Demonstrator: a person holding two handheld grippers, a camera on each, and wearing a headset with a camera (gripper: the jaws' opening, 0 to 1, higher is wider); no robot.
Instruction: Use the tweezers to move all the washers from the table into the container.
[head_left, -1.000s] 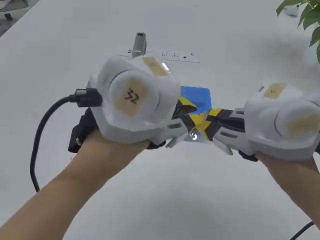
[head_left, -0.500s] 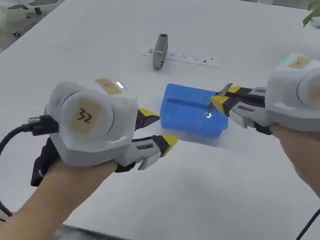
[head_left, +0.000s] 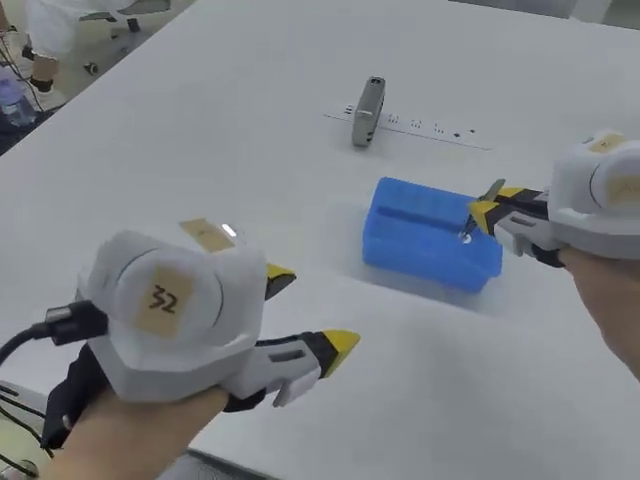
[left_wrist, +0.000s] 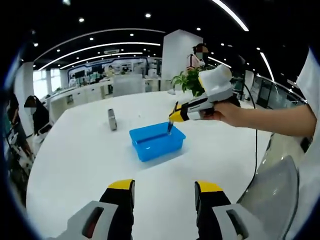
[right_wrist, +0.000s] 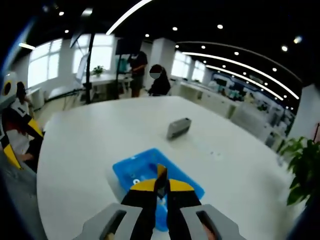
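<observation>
Head view blurs the thin metal tweezers (head_left: 469, 229) over the blue rectangular plastic container (head_left: 420, 252); my right gripper (head_left: 490, 214) clenches them, my left gripper (head_left: 311, 311) gapes released.

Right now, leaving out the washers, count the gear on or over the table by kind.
Grippers: 2, left gripper and right gripper
Tweezers: 1
Blue container: 1
Grey block: 1
Total: 5
</observation>
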